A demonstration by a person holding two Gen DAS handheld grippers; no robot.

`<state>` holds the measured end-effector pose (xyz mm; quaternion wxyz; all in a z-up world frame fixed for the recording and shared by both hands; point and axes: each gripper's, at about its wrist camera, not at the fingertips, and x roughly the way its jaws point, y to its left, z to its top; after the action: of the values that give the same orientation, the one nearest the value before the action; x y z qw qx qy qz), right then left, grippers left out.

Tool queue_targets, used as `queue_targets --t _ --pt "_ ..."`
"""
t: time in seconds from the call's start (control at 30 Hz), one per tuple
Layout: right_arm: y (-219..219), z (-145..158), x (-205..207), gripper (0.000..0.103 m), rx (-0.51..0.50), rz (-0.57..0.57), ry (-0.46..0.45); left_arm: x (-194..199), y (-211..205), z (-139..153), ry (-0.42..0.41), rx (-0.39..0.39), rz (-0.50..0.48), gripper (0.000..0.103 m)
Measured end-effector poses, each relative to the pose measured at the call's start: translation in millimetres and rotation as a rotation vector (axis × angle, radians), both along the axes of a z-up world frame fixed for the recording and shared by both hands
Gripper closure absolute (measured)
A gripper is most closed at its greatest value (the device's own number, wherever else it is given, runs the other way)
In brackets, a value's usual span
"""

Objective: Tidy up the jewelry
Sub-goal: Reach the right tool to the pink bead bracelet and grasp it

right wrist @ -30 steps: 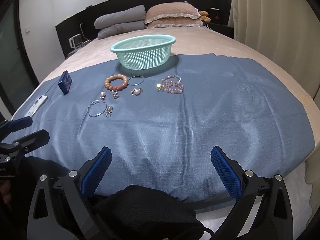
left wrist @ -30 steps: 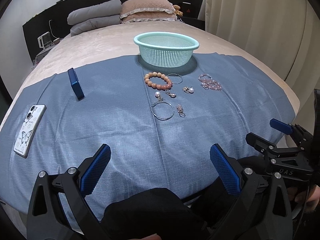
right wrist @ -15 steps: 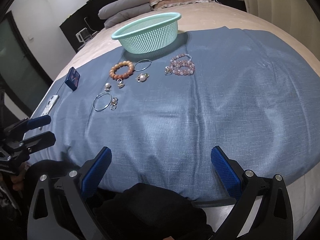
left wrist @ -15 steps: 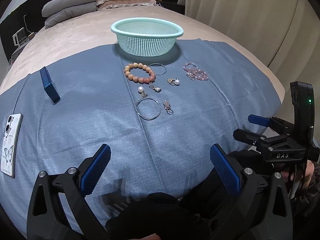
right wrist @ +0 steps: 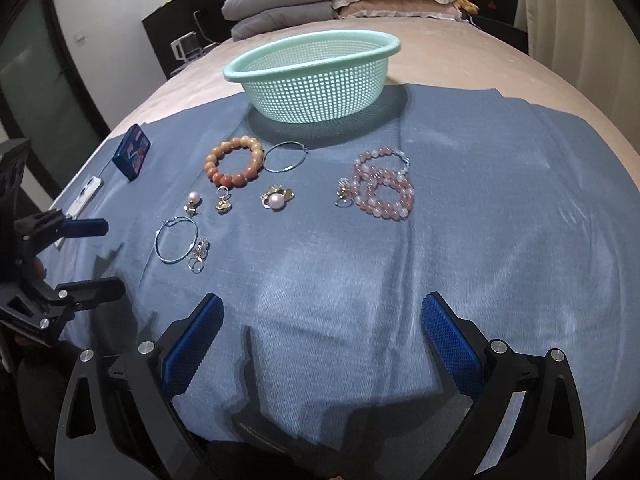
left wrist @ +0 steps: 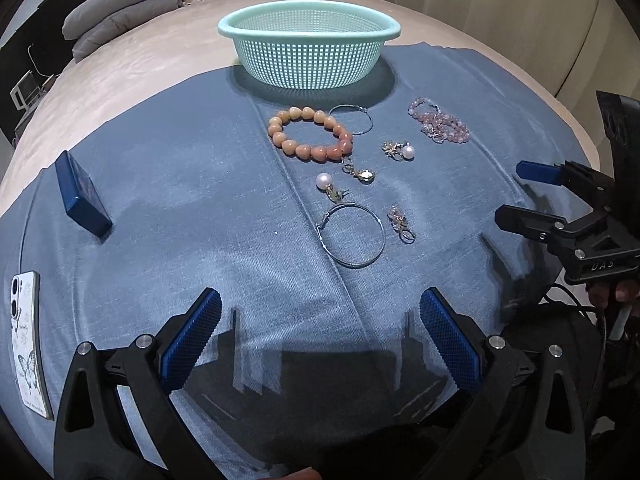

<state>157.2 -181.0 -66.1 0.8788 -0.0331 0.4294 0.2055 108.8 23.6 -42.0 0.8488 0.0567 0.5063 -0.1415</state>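
The left gripper (left wrist: 316,338) and right gripper (right wrist: 320,340) are hovering over the blue cloth (right wrist: 480,208), jaws spread wide, gripping nothing. Bracelets, hoops and earrings, including an orange bead bracelet (left wrist: 310,134), are lying before the mint basket (left wrist: 308,54).

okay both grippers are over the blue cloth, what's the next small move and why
Probably ease the left gripper forward and down toward the large hoop earring. Both grippers are open and empty, the basket looks empty, and that hoop is the nearest piece ahead of its fingers.
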Motion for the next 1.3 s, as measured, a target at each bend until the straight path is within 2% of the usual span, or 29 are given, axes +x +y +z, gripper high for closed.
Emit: queue_targets --t 0.2,0.3,0.43,0.53,0.63,0.67,0.7,0.73,0.87,0.93,1.03,1.13,1.2,1.3 --pt "26.6 -6.0 11.9 0.008 0.042 0.171 -0.010 17.8 -5.6 -7.8 0.007 -0.018 -0.070 0.006" --pt "35.3 -6.7 13.0 0.008 -0.007 0.222 -0.079 22.5 -10.5 -12.5 -0.008 0.000 -0.118 0.006" --pt "22.1 0.6 19.8 0.008 -0.023 0.178 -0.189 27.1 -15.7 -16.6 -0.025 0.013 -0.164 0.006" --pt "5.6 2.9 35.2 0.008 0.005 0.115 -0.210 29.5 -17.8 -18.1 -0.043 0.020 -0.180 0.006" --pt "-10.0 -2.2 55.5 0.011 0.035 0.025 -0.183 31.8 -19.0 -24.1 -0.070 0.030 -0.202 0.006" --pt "-14.5 -5.0 61.3 0.016 0.045 0.003 -0.172 31.5 -18.7 -26.6 -0.077 0.032 -0.207 0.005" --pt "-18.5 -8.8 66.6 0.037 0.063 -0.014 -0.152 30.8 -18.5 -28.1 -0.080 0.032 -0.208 0.005" --pt "-23.4 -13.5 73.3 0.049 0.086 -0.029 -0.117 29.9 -18.9 -28.5 -0.083 0.037 -0.212 0.005" --pt "-33.6 -19.0 79.0 0.051 0.165 -0.054 -0.090 28.4 -19.9 -29.9 -0.106 0.036 -0.203 0.004" --pt "-36.0 -21.2 80.6 0.055 0.173 -0.069 -0.082 25.2 -19.9 -30.3 -0.129 0.036 -0.202 0.004" --pt "-35.8 -24.0 78.7 0.069 0.139 -0.109 -0.083 21.9 -18.8 -30.0 -0.154 0.030 -0.198 0.004" --pt "-35.6 -25.4 78.8 0.077 0.113 -0.130 -0.085 20.2 -18.2 -28.9 -0.174 0.025 -0.187 0.005" --pt "-31.9 -25.6 78.1 0.080 0.077 -0.131 -0.096 19.0 -17.9 -28.0 -0.184 0.023 -0.179 0.008" --pt "-21.0 -25.5 74.0 0.093 0.022 -0.097 -0.114 15.5 -15.6 -25.1 -0.189 0.019 -0.183 0.017"
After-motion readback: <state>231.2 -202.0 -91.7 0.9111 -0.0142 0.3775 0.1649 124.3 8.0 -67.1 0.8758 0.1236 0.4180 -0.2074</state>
